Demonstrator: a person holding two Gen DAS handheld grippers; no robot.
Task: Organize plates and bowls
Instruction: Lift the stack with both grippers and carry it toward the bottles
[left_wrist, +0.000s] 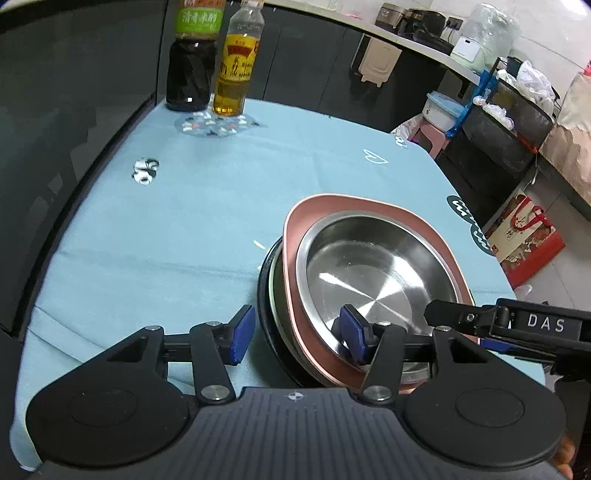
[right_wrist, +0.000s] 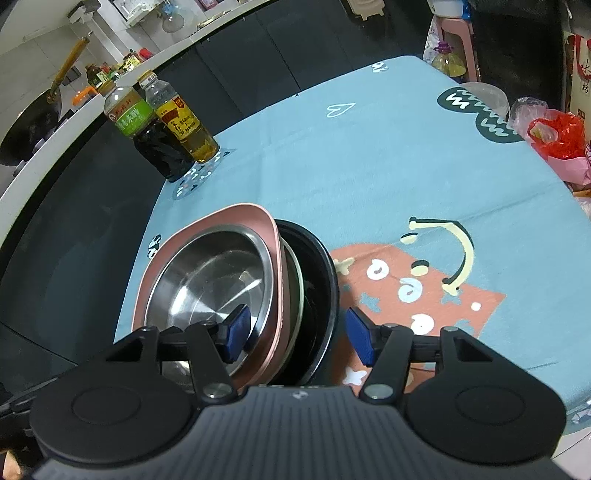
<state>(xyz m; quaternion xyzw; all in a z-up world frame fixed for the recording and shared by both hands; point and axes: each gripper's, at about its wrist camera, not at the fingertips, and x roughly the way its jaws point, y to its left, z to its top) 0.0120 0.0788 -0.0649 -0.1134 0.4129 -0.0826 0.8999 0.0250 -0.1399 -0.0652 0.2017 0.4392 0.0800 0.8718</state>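
Right, both grippers are in on the stack now. Steel bowl (left_wrist: 373, 273) sits nested in the pink plate (left_wrist: 295, 236), which lies on a pale-rimmed dish, all inside a black bowl (left_wrist: 266, 291) at the bottom; the whole stack rests on the bench w/ the blue cloth (left_wrist: 166, 221).

Left gripper (left_wrist: 298, 334): jaws wide open, straddling the stack's left rims. One blue pad (left_wrist: 242, 334) hangs outside over the cloth, just beside the black bowl; the other pad is inside the steel bowl. Nothing clamped, clear gaps on both sides. The other tool's black finger, marked DAS, comes in from the right across the far rim.

Right gripper (right_wrist: 300, 334): jaws also wide open, straddling the rims on the opposite side. Its left pad (right_wrist: 236, 332) is over the steel bowl (right_wrist: 210, 280), its right pad outside the black bowl (right_wrist: 325, 280), above the orange patch of the cloth (right_wrist: 369, 147). Pink plate (right_wrist: 275, 258) edge, pale rim & black rim all sit between the pads; can't tell if any pad touches metal.

Far back-left corner of the bench: dark sauce bottle (left_wrist: 192, 62) & yellow oil bottle (left_wrist: 236, 62), side by side, upright, well apart from the stack. Red bag (right_wrist: 557, 136) at the bench's far right edge
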